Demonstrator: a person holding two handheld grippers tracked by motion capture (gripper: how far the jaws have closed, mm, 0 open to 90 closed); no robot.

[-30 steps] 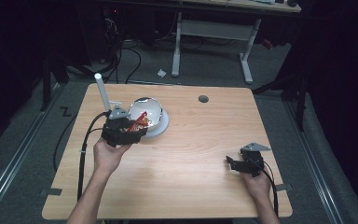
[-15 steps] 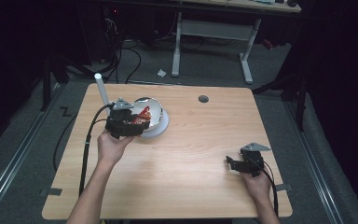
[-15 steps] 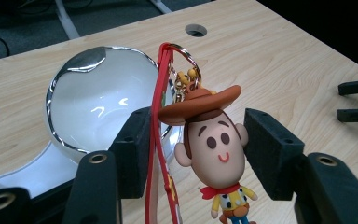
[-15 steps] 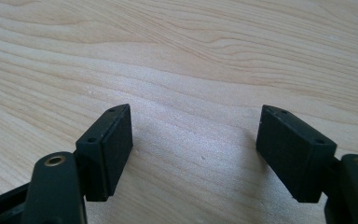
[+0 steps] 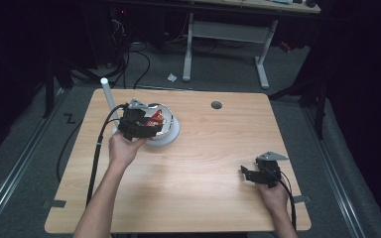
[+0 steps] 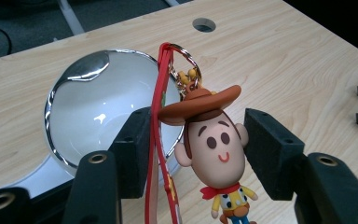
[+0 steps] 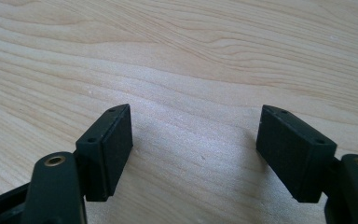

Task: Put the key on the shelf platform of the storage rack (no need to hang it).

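Observation:
A cowboy-doll keychain [image 6: 214, 151] with a brown hat, a metal ring and a red strap [image 6: 161, 93] hangs between the pads of my left gripper [image 6: 198, 140], which is shut on its head. In the high view this gripper [image 5: 154, 121] hovers over the near-left rim of a shiny metal bowl [image 5: 171, 130], with the red of the keychain [image 5: 157, 118] showing above it. The bowl [image 6: 98, 107] lies just behind the doll and looks empty inside. My right gripper [image 5: 244, 173] rests low at the table's near right, its jaws open over bare wood [image 7: 193, 140].
A white upright tube [image 5: 106, 94] stands at the table's far left, behind the left gripper. A round cable hole [image 5: 216, 105] sits near the far edge. The left gripper's black cable [image 5: 96, 153] trails off the left side. Open wood lies between the two hands.
My left gripper has moved away from the person and a little to the right with the keychain, now partly over the bowl. The right gripper has stayed put.

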